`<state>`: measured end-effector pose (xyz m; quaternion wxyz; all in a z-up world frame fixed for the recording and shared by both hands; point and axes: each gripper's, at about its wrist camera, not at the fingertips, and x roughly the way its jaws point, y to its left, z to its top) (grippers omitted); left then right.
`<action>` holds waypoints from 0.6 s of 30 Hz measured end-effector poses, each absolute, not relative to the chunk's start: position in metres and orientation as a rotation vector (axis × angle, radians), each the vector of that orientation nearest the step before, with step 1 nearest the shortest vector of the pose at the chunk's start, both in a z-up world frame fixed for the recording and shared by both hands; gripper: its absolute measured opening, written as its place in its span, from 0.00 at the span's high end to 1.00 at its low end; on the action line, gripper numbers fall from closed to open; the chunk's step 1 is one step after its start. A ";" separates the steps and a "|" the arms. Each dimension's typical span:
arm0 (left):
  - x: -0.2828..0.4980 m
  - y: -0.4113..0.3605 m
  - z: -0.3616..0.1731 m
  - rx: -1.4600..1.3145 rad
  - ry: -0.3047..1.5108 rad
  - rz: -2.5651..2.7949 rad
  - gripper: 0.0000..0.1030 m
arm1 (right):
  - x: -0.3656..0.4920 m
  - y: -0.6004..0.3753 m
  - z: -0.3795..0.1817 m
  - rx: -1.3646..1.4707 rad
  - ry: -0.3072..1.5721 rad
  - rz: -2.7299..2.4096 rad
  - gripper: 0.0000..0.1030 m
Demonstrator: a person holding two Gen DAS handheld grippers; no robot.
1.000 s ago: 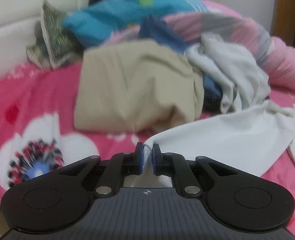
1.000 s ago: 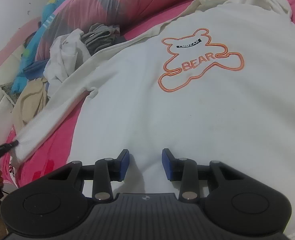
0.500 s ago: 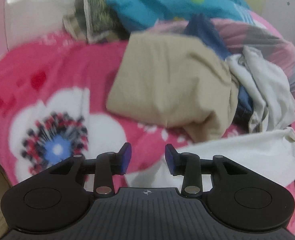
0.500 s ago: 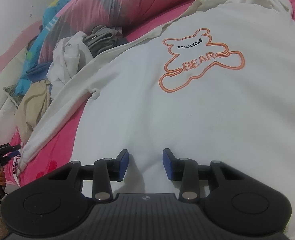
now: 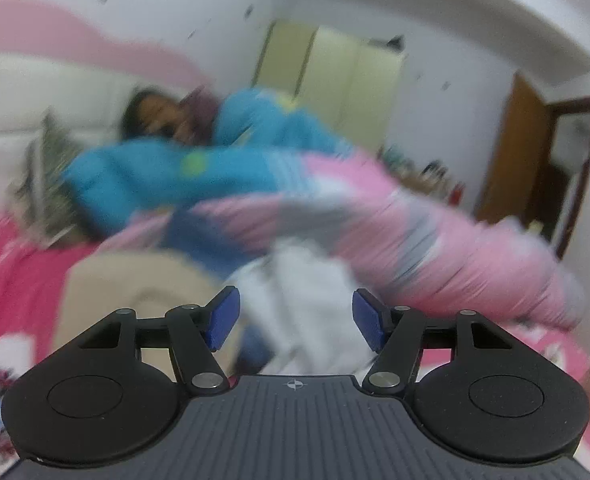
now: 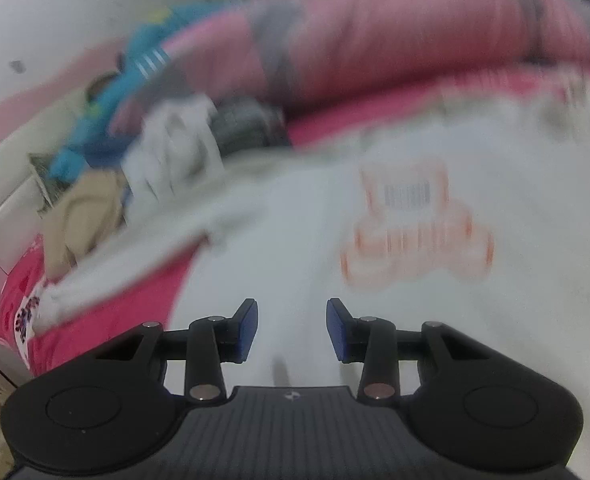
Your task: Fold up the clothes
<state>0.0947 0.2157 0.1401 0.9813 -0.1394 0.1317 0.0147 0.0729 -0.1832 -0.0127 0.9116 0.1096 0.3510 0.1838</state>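
Note:
A white sweatshirt [image 6: 435,304] with an orange bear outline [image 6: 415,232] lies spread flat on the pink bed; its long sleeve [image 6: 135,256] stretches out to the left. My right gripper [image 6: 292,330] hovers open just above the sweatshirt's lower part, nothing between its blue pads. My left gripper [image 5: 295,320] is raised and points nearly level at the clothes pile; its jaws are opening and hold nothing. Both views are motion-blurred.
A pile of clothes lies at the back: a beige garment [image 5: 143,280], a crumpled white garment [image 5: 307,280] and a dark grey one [image 6: 247,128]. A pink and blue duvet [image 5: 415,224] runs behind it. A person [image 5: 159,116] lies by the headboard. A wardrobe [image 5: 335,76] and a door [image 5: 523,152] stand beyond.
My left gripper let go of the sweatshirt's sleeve cuff, opened wide and rose, tilting up toward the pile and room. My right gripper lifted a little, still open.

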 end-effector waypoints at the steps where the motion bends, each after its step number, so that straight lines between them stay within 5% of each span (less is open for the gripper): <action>1: 0.100 0.205 0.148 -0.285 0.240 0.001 0.39 | 0.075 -0.185 0.003 0.198 0.676 0.382 0.61; 9: 0.161 0.138 0.143 -0.317 0.173 -0.191 0.37 | 0.127 -0.173 0.085 0.053 0.416 0.402 0.63; 12: 0.192 0.128 0.096 -0.299 0.259 -0.198 0.38 | 0.169 -0.160 0.069 0.055 0.455 0.424 0.72; 18: 0.262 0.114 -0.011 -0.169 0.531 -0.213 0.57 | 0.265 -0.138 0.000 0.042 0.644 0.421 0.82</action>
